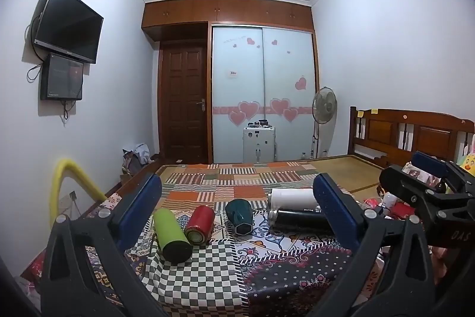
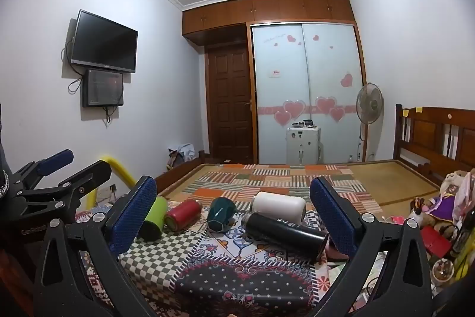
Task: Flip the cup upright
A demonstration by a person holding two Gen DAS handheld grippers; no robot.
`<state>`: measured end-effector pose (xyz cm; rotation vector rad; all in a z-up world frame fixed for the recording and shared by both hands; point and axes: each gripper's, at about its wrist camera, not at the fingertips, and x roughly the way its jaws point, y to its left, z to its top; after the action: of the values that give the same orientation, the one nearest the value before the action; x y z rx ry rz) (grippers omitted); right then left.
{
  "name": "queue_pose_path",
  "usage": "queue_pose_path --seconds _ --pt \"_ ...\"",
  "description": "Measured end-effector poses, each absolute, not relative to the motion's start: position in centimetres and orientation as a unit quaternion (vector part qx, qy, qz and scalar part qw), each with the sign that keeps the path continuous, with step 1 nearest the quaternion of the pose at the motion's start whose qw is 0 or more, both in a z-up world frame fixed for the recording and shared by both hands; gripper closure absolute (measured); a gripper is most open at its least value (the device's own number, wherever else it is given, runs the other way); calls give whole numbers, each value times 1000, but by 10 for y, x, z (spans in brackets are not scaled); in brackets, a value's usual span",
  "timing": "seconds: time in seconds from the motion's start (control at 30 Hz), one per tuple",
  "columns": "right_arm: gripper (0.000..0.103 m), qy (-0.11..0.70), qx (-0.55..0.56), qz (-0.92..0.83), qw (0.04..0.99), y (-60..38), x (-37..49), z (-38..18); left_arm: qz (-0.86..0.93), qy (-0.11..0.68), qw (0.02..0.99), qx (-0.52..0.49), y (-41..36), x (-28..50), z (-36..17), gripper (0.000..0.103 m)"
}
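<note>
In the left wrist view, a dark television hangs at the upper left of the frame, a brown door sits at centre left, and a standing fan rises at centre right before the wooden headboard. The left gripper frames the lower half, its blue pads spread wide and holding nothing; the right gripper pokes in at the right edge, and its fingers also stand apart (seen plainly in its own view).

Across the middle of the patterned cloth, every vessel lies on its side: a green cup at lower left, a red cup just beside it, a dark teal cup at centre showing its hexagonal base, then a white bottle behind a black bottle, partly hidden by the gripper's right pad.
</note>
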<state>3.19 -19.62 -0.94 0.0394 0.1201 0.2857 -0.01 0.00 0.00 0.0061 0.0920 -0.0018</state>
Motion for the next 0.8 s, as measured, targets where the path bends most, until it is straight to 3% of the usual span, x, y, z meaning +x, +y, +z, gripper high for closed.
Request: queue_pose_path --seconds 0.8 --pt "0 65 20 140 988 -197 34 -12 -1 46 999 -2 -9 2 -5 0"
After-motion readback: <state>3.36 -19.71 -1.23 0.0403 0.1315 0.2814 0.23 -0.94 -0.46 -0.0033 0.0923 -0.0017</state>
